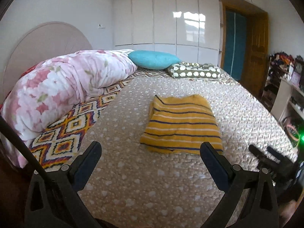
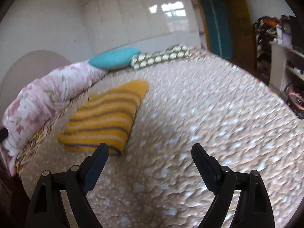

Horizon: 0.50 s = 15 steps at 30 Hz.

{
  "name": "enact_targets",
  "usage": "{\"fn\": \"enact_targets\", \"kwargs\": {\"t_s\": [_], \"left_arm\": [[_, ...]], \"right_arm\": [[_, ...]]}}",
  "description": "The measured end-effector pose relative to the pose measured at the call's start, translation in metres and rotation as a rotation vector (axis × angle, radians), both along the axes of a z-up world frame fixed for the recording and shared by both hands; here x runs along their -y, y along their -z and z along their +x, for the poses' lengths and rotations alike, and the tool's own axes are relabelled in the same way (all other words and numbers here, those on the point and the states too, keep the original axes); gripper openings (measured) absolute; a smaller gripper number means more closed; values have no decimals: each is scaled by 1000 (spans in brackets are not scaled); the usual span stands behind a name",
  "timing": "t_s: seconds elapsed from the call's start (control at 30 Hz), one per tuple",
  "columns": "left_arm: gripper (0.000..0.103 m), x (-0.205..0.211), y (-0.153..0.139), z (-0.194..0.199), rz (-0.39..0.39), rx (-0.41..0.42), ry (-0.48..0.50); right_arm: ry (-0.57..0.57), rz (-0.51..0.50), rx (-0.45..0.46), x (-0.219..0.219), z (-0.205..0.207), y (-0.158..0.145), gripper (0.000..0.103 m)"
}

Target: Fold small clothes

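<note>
Yellow knit with thin dark and white stripes: that is the small garment (image 1: 182, 127), and it lies as a compact rectangle on the beige dotted bedspread (image 1: 133, 180), a little right of centre in the left wrist view and at centre left in the right wrist view. Its edges look roughly squared, with a layer doubled over along the upper part, so the folding of this piece appears to be done or very nearly so.

The left gripper (image 1: 151, 148) sits at the bottom of its frame with its jaws spread wide and nothing between them; the near edge of the garment shows just beyond the right finger, apart from it. The right gripper (image 2: 150, 150) is likewise spread and empty, over bare bedspread, with the garment's near corner just past its left finger. It also appears at the lower right edge of the left wrist view. Neither tool touches the cloth.

No other small clothes waiting to be folded show on the bed. At the upper left lie a pink floral quilt (image 1: 62, 87), a blue pillow (image 1: 153, 59) and a green patterned cushion (image 1: 195, 71), with a zigzag patterned blanket (image 1: 66, 136) under the quilt. What is left, judging from this, is at most a final tidy or setting the piece aside; whether more clothes lie out of view cannot be told.
</note>
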State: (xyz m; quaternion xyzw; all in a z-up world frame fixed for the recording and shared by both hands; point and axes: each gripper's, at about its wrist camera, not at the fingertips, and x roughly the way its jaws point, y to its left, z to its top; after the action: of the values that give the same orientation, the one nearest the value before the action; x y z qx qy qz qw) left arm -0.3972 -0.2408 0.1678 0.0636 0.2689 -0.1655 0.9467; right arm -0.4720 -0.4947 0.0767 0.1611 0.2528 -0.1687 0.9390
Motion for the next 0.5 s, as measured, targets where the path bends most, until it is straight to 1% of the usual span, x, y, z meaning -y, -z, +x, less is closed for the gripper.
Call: {"fn": "enact_targets", "kwargs": {"t_s": [0.07,0.17,0.23,0.5], "left_arm": [[103,5,5,-3,24,-14,-2],[103,9,15,-1,39,-62,8],[103,10,20,-1,46,-85,16],[103,17,34,-1,83,-119,31]], "right_arm": [[16,-17,7,1,-5,-8,92],[31,-39,3,-2,-12,-12,92],[38,-50,-11,-3,-13,-11,92],[59,-57,-65,-8,-8,-2,92]]}}
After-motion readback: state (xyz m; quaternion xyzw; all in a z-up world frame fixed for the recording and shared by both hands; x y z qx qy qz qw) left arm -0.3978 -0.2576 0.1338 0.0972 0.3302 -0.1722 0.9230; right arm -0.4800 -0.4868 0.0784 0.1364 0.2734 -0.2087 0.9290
